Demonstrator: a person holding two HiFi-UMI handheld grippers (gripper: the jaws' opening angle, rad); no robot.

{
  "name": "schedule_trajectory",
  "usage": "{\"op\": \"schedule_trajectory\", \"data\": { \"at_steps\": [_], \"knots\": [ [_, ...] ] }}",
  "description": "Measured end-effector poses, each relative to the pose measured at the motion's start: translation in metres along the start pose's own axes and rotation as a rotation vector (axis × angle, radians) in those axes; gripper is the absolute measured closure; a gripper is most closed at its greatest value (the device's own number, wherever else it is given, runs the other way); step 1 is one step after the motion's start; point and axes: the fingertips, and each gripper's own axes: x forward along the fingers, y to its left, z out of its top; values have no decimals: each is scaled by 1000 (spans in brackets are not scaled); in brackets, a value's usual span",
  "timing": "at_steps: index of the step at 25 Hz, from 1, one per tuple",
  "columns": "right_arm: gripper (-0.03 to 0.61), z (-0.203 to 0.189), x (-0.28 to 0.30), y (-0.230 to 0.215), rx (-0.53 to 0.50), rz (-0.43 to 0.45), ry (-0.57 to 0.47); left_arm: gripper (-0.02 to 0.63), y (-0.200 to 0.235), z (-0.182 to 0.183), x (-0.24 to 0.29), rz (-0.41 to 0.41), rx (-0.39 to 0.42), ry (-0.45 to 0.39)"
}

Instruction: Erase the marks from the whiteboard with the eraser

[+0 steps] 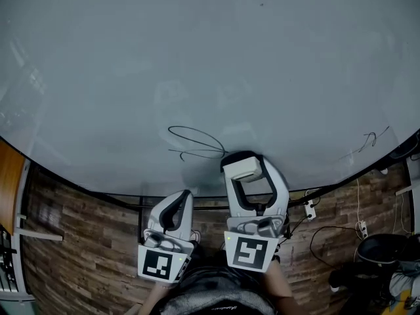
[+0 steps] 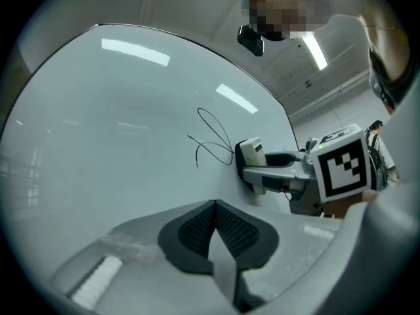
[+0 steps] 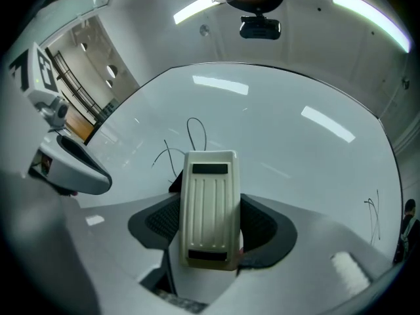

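The whiteboard [image 1: 210, 64] fills the head view. A black looping scribble [image 1: 193, 143] sits low on it, and a smaller mark [image 1: 369, 140] lies far right. My right gripper [image 1: 244, 166] is shut on the cream ribbed eraser [image 3: 209, 205], whose dark felt face presses the board right beside the scribble [image 3: 187, 140]. From the left gripper view the eraser [image 2: 251, 155] touches the board next to the scribble [image 2: 213, 140]. My left gripper [image 1: 178, 205] hangs lower, at the board's bottom edge, jaws shut on nothing [image 2: 214, 231].
Below the board is a wood-plank floor [image 1: 85, 241]. Cables and a power strip [image 1: 357, 231] lie at the right with a dark round object [image 1: 384, 251]. An orange panel [image 1: 8, 182] and white frame stand at the left.
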Motion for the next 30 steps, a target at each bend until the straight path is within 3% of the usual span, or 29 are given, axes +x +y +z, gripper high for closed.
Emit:
{"op": "schedule_trajectory", "data": {
  "at_steps": [11,16,30],
  "knots": [
    [318,3,1,0,5,15,-47,615,10,-18,-32,182,-27,42],
    [318,7,5,10,1,16,-33,615,29,-17,-42,225,-22,45],
    [318,50,29,93,-32,50,-41,615,69,-5,-46,72,-11,35]
  ]
}}
